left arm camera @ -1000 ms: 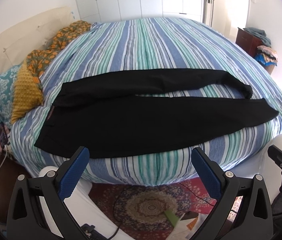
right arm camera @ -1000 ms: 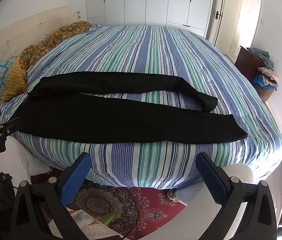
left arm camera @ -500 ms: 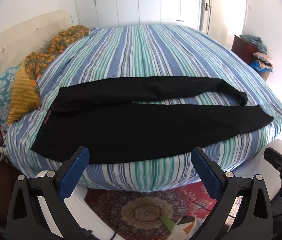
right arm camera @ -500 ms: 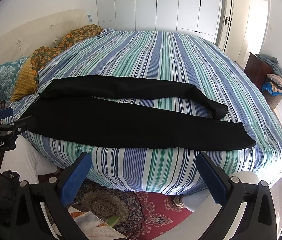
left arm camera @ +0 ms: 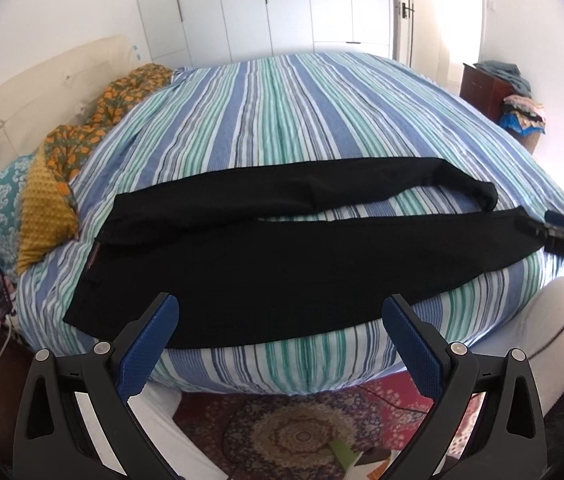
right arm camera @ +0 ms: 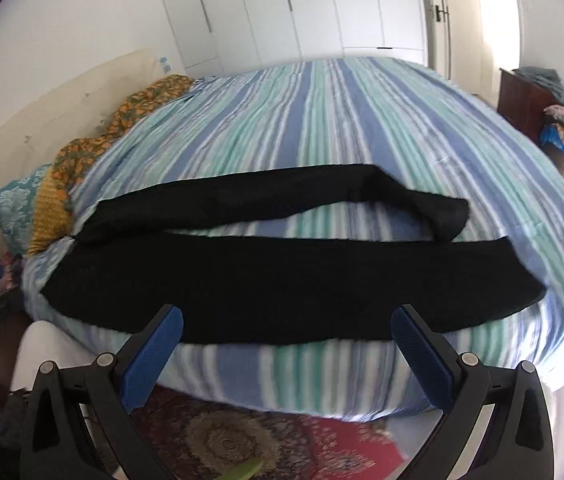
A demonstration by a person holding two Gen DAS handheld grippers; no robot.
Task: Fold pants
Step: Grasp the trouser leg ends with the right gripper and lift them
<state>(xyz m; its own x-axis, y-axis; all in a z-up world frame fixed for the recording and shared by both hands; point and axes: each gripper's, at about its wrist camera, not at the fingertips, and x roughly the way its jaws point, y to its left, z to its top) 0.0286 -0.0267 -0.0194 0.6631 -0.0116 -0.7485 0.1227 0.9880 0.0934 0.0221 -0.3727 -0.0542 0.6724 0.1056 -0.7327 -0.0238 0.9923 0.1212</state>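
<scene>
Both tools have advanced toward the black pants [left arm camera: 282,256] on the striped bed [left arm camera: 282,120]; left tool [left arm camera: 280,332] and right tool [right arm camera: 287,340] gape wide, empty.

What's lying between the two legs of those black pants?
Only a bare wedge of striped bedspread shows between the far leg and near leg of the pants, clearest in the left wrist view.

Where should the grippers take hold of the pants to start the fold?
Probably the near leg of the pants, which lies flat along the bed edge: the left gripper at the waistband corner, the right gripper at the cuff. Both are open and come in from the bedside, so the near leg can be lifted over the far leg, whose end curls.
</scene>
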